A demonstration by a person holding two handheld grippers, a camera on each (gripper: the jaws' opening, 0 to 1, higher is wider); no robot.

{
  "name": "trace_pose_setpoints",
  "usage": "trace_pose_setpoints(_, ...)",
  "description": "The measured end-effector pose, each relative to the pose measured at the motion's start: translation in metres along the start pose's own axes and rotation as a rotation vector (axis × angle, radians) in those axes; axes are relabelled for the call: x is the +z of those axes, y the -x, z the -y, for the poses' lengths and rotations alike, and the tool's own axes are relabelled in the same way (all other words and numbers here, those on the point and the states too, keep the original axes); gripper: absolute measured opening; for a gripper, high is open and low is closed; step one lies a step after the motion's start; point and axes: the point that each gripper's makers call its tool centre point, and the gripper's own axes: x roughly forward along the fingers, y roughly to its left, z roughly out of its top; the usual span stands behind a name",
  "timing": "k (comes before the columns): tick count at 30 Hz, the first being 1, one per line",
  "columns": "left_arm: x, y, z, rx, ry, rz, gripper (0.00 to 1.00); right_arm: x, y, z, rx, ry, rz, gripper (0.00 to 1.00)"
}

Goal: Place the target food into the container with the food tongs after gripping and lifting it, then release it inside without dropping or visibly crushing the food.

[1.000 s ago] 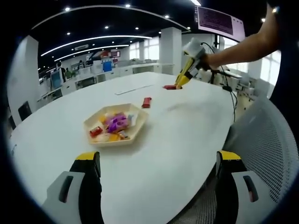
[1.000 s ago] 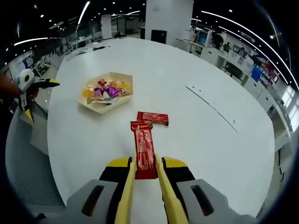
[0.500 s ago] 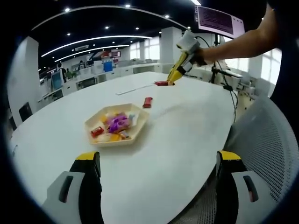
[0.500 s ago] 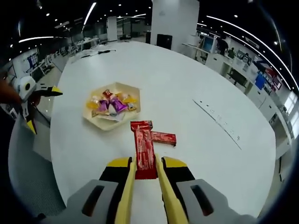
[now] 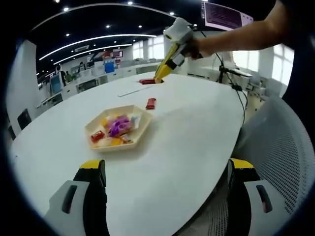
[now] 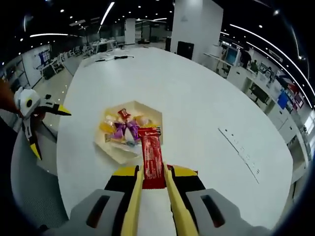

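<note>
Above the near edge of the tray (image 6: 110, 151), in the right gripper view, the right tool (image 6: 153, 182) pinches a red snack bar (image 6: 151, 160) between its jaws, the bar's far end overlapping the wrapped sweets (image 6: 123, 130) in the tray. The left tool (image 6: 37, 125) hangs spread off the table (image 6: 197, 113) edge beside the tray. In the left gripper view, the left tool (image 5: 165, 196) stands wide apart, and a second red bar (image 5: 150, 103) lies just beyond the tray (image 5: 140, 129).

Two red bars (image 6: 152, 160) (image 5: 150, 103), one candy tray (image 5: 139, 132).
</note>
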Motion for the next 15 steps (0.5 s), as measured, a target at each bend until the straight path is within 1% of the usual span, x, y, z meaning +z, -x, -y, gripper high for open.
trace_pose_setpoints(3,0.001,0.0,-0.001,0.006,0.001,0.005,0.99,0.014,-0.009,-0.002,0.012,0.017,0.008,0.24)
trace_pose_setpoints(5,0.002,0.001,-0.005,0.017,0.016,0.013,0.99,0.026,-0.014,-0.008,0.025,0.029,0.014,0.24)
trace_pose_setpoints(6,0.003,0.002,-0.007,0.023,0.034,0.02,0.99,0.032,-0.018,-0.013,0.045,0.023,0.023,0.24)
trace_pose_setpoints(8,0.003,0.002,-0.01,0.033,0.043,0.02,0.99,0.044,-0.025,-0.017,0.052,0.013,0.038,0.24)
trace_pose_setpoints(11,0.003,0.002,-0.011,0.039,0.047,0.024,0.99,0.059,-0.036,-0.025,0.068,0.03,0.044,0.24)
trace_pose_setpoints(13,0.002,0.002,-0.01,0.039,0.044,0.02,0.99,0.065,-0.042,-0.029,0.081,0.034,0.043,0.24)
trace_pose_setpoints(15,0.001,0.001,-0.011,0.039,0.043,0.015,0.99,0.074,-0.047,-0.032,0.09,0.02,0.056,0.24)
